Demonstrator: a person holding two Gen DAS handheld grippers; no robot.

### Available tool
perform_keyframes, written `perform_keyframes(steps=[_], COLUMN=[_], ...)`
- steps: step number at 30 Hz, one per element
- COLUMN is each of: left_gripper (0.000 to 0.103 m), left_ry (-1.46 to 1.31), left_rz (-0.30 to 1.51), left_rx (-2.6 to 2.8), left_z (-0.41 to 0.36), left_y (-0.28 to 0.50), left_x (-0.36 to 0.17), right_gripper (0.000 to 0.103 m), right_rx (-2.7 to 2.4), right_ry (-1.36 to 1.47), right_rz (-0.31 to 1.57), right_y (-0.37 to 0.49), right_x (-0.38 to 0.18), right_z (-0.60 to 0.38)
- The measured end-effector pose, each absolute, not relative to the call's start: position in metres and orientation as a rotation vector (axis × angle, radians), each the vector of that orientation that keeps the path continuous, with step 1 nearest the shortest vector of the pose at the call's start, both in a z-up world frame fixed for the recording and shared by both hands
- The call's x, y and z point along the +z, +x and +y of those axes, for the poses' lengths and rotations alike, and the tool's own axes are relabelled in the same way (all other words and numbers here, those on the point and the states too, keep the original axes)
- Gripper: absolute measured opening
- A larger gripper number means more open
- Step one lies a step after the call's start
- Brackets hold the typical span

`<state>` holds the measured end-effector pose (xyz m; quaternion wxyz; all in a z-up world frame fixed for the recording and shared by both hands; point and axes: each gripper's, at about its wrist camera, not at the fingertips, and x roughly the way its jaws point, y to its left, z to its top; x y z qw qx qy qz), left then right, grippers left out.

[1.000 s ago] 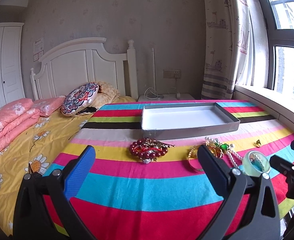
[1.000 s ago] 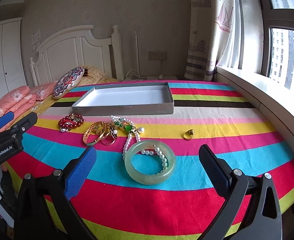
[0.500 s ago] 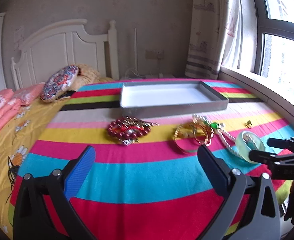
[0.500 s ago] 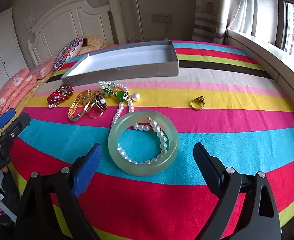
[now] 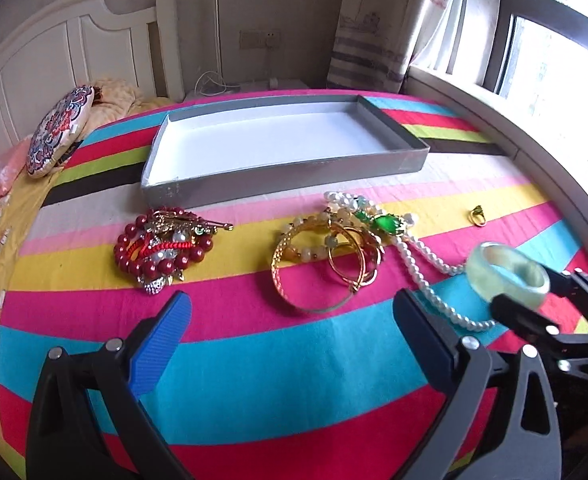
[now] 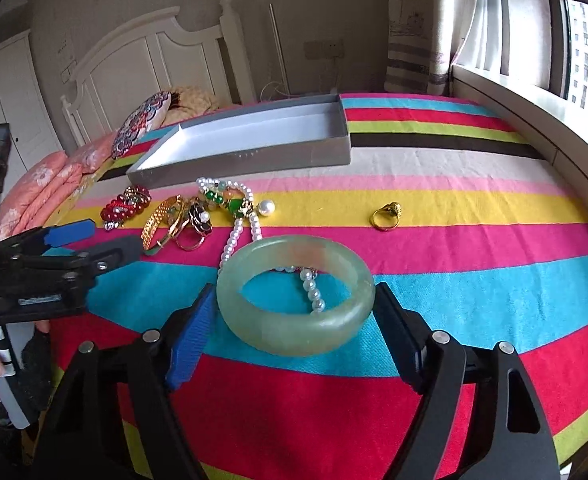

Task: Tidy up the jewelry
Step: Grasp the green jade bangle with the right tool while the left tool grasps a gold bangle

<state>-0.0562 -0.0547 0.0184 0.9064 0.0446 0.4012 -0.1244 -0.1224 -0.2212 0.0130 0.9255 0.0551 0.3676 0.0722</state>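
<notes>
My right claw (image 6: pixel 294 312) is closing around the jade bangle (image 6: pixel 296 294), which lies between its pads on the striped bedspread (image 6: pixel 474 280); whether the pads press on it yet I cannot tell. My left claw (image 5: pixel 291 334) is spread wide with nothing between its pads, low over the spread. A pearl necklace (image 6: pixel 249 220) runs under the bangle and up to a green pendant (image 5: pixel 384 223). Left of it lie gold bangles (image 5: pixel 326 264), then red beads (image 5: pixel 161 248). A gold ring (image 6: pixel 388 214) sits apart on the right. Beyond all of these stands the grey tray (image 5: pixel 281 178).
</notes>
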Motion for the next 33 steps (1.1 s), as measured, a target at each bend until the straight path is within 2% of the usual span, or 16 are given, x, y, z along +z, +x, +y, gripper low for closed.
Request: perform_keyframes(steps=[5, 6, 7, 10, 11, 13, 15, 17, 18, 19, 20, 21, 26, 32, 33], left_gripper=[0.078, 0.076, 0.076, 0.072, 0.068, 0.054, 0.052, 0.051, 0.05, 0.048, 0.044, 0.007, 0.004, 0.004, 0.004], left_ry=[0.135, 0.138, 0.142, 0.14, 0.151, 0.161, 0.162, 0.157, 0.15, 0.146, 0.148, 0.157, 0.115, 0.089, 0.08], left_rz=[0.88, 0.886, 0.894, 0.911, 0.899, 0.887, 0.882, 0.866, 0.846, 0.825, 0.801, 0.783, 0.735, 0.768, 0.772], left_rx=[-0.279, -0.285, -0.294, -0.314, -0.304, -0.311, -0.305, -0.303, -0.303, -0.298, -0.285, -0.263, -0.267, -0.292, -0.292], left_z=[-0.064, -0.064, -0.065, -0.065, -0.066, -0.068, -0.068, -0.067, -0.065, -0.063, -0.06, -0.056, -0.032, -0.022, -0.021], left_y=[-0.041, -0.039, -0.036, -0.029, -0.03, -0.031, -0.031, -0.032, -0.035, -0.038, -0.043, -0.047, -0.063, -0.066, -0.067], left_x=[0.008, 0.006, 0.003, -0.004, -0.003, -0.001, -0.001, -0.001, 0.001, 0.004, 0.008, 0.012, 0.028, 0.022, 0.02], right_gripper=[0.075, 0.062, 0.026, 0.026, 0.026, 0.027, 0.027, 0.028, 0.032, 0.058, 0.077, 0.093, 0.093, 0.093, 0.089], right_rx=[0.134, 0.126, 0.112, 0.129, 0.133, 0.114, 0.14, 0.137, 0.132, 0.14, 0.173, 0.179, 0.168, 0.143, 0.135], right_ry=[0.134, 0.136, 0.134, 0.191, 0.178, 0.163, 0.174, 0.138, 0.117, 0.121, 0.149, 0.169, 0.094, 0.011, -0.008], right_rz=[0.68, 0.667, 0.655, 0.666, 0.689, 0.709, 0.768, 0.792, 0.792, 0.792, 0.79, 0.769, 0.793, 0.897, 0.878], right_y=[-0.135, -0.137, -0.138, -0.135, -0.132, -0.13, -0.124, -0.124, -0.125, -0.126, -0.128, -0.131, -0.124, -0.103, -0.102], right_x=[0.034, 0.036, 0.039, 0.041, 0.038, 0.031, 0.021, 0.015, 0.016, 0.016, 0.017, 0.02, 0.023, -0.005, -0.005], right_z=[-0.237, -0.24, -0.243, -0.254, -0.253, -0.253, -0.253, -0.246, -0.244, -0.243, -0.244, -0.246, -0.236, -0.214, -0.211])
